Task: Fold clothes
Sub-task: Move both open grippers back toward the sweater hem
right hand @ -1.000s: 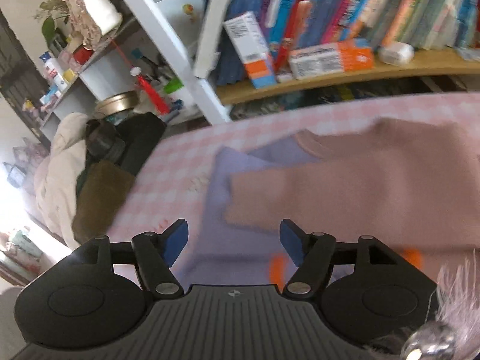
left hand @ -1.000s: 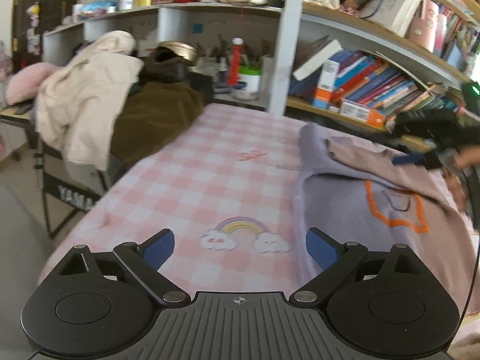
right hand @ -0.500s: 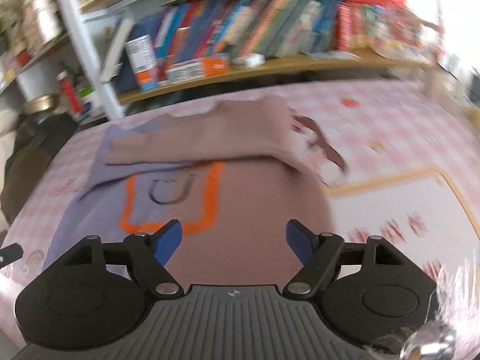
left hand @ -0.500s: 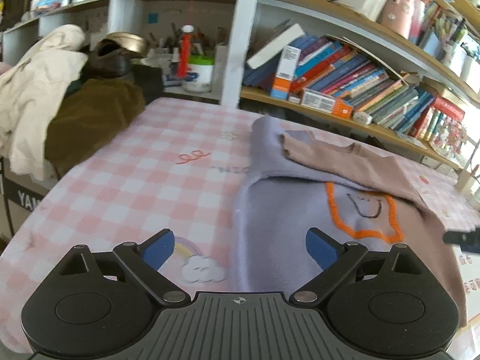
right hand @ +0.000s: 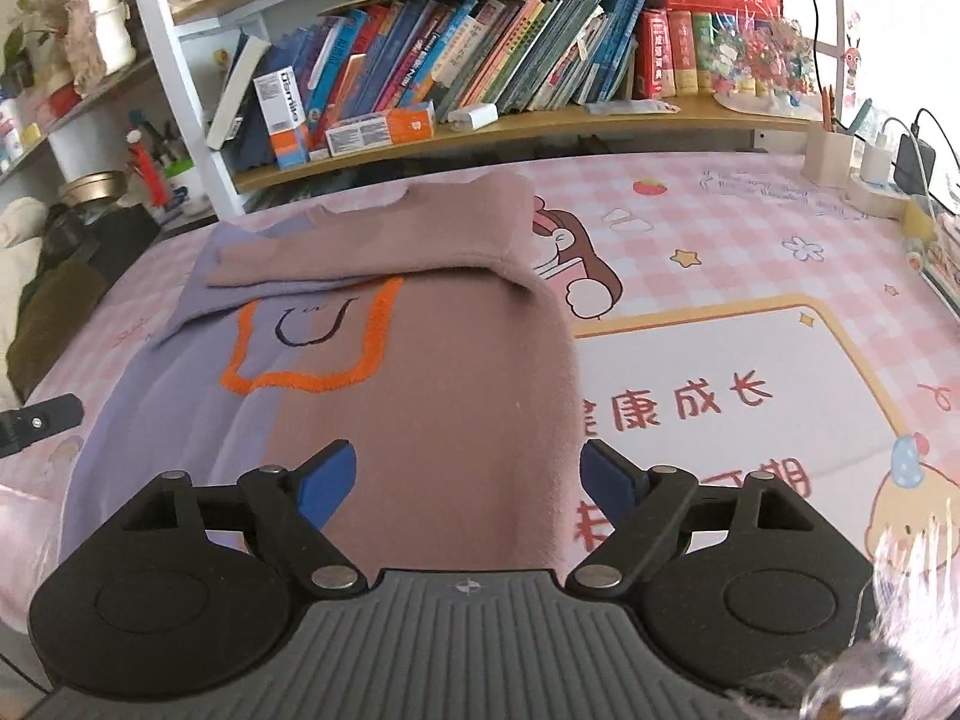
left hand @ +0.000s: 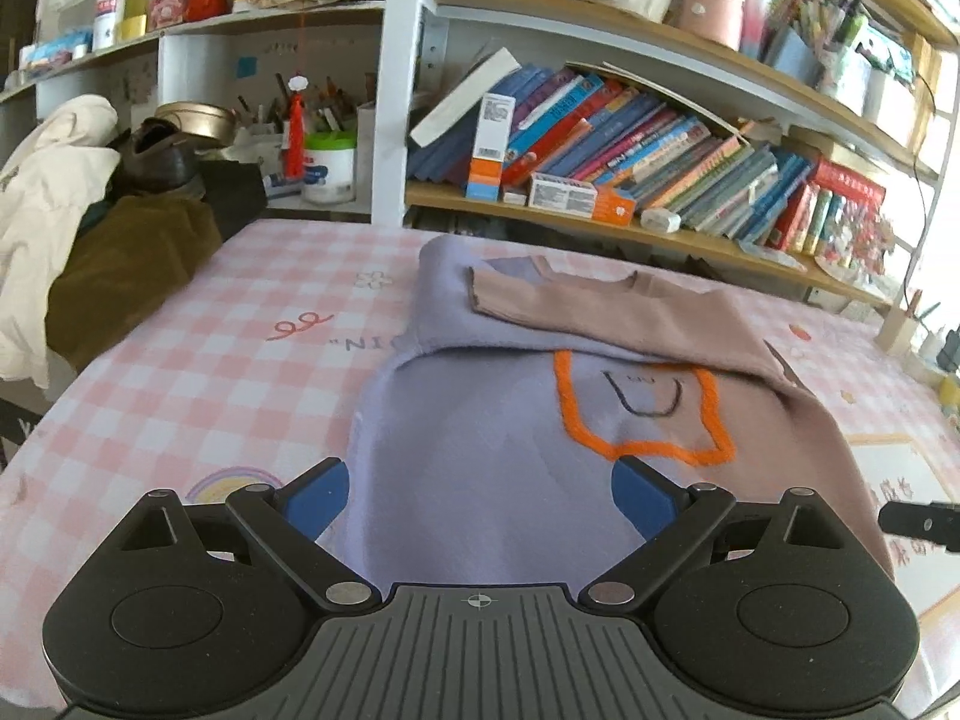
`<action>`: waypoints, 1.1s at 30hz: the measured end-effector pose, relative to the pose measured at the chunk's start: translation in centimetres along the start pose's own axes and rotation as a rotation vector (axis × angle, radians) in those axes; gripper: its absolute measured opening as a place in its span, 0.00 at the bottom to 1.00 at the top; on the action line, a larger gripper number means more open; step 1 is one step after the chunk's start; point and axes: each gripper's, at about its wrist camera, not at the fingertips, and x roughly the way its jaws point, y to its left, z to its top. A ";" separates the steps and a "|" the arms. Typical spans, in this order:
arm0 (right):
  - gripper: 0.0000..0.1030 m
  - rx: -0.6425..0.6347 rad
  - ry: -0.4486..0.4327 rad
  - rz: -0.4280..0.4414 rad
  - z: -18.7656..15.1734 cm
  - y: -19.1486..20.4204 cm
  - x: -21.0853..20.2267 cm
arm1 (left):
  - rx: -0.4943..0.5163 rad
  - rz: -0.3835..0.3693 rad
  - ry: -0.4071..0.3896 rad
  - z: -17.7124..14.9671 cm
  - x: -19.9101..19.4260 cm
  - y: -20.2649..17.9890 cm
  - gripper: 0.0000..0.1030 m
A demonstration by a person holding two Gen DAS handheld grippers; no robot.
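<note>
A lilac and dusty-pink sweater (left hand: 510, 420) with an orange outline patch lies flat on the pink checked tablecloth (left hand: 210, 372). Its pink sleeve (left hand: 600, 318) is folded across the chest; the same sleeve shows in the right wrist view (right hand: 372, 252). My left gripper (left hand: 480, 495) is open and empty, over the lilac hem side. My right gripper (right hand: 468, 480) is open and empty, over the pink half of the sweater (right hand: 456, 396). The right gripper's tip (left hand: 918, 519) shows at the left view's right edge, and the left gripper's tip (right hand: 36, 423) at the right view's left edge.
A bookshelf (left hand: 630, 138) full of books runs along the table's far side. A pile of cream and brown clothes (left hand: 90, 240) sits at the left end. A wooden pen holder and chargers (right hand: 864, 162) stand at the far right.
Both grippers swung from the sweater's upper part back to its near hem. The left moved right over the lilac side; the right settled over the pink side. Both stayed open.
</note>
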 end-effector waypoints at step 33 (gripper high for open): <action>0.84 0.115 0.003 0.019 -7.4 -4.9 -7.6 | 0.074 0.024 0.102 -5.9 -5.9 -4.6 0.94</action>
